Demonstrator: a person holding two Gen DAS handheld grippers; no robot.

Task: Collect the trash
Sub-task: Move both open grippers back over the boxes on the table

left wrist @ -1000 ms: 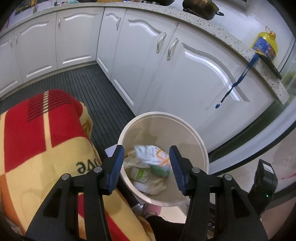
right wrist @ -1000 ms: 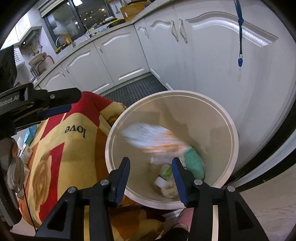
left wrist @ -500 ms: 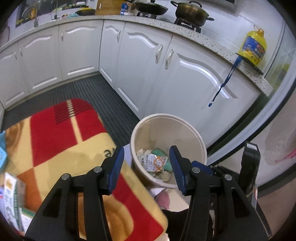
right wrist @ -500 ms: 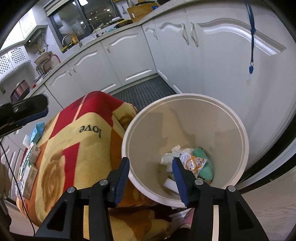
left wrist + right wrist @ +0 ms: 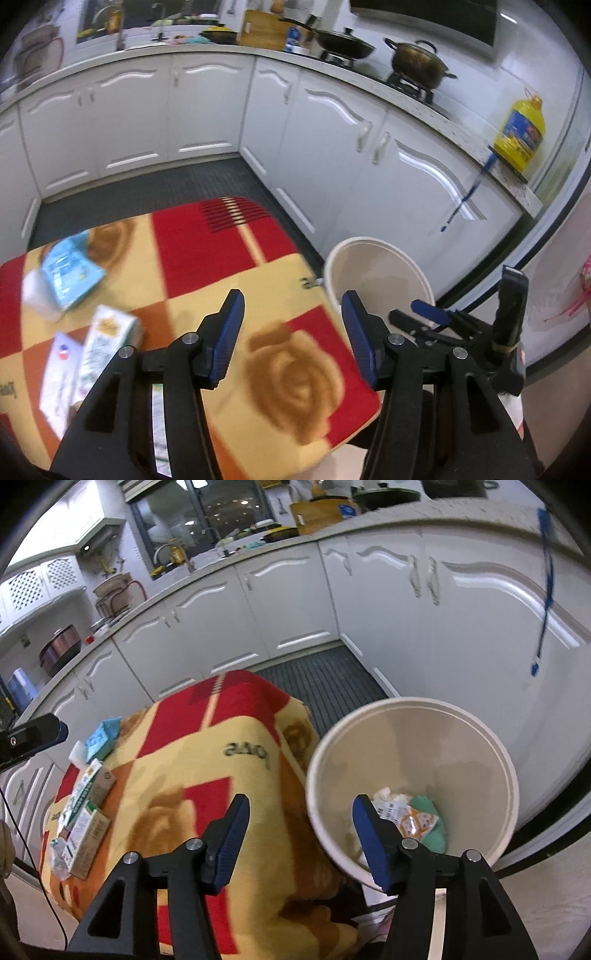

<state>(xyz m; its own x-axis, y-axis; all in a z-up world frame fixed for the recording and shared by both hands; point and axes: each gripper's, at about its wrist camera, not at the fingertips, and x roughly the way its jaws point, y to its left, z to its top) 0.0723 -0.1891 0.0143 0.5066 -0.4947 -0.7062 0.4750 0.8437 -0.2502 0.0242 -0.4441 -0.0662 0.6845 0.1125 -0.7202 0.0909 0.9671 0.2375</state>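
A cream trash bin (image 5: 369,242) (image 5: 406,701) stands on the floor beside a table draped in a red and yellow blanket (image 5: 221,251) (image 5: 207,746). Crumpled wrappers (image 5: 406,816) lie at the bin's bottom. On the blanket's left part lie a blue packet (image 5: 70,269) (image 5: 101,734), a carton (image 5: 107,332) (image 5: 88,794) and a white packet (image 5: 59,369). My left gripper (image 5: 291,306) hangs over the blanket, its jaws opening with nothing between them. My right gripper (image 5: 301,808) hovers over the bin's near rim and the blanket's edge, jaws opening and empty.
White cabinets run along the back and right. The counter holds pots, a cutting board and a yellow oil bottle (image 5: 521,136). A blue lanyard (image 5: 465,195) hangs down a cabinet door. A dark ribbed mat (image 5: 147,192) covers the floor beyond the table.
A wrapper dropped from the right gripper into the bin. Both grippers rose and drew back from the bin, the left swinging over the blanket so the packets came into view. Both jaws widened.
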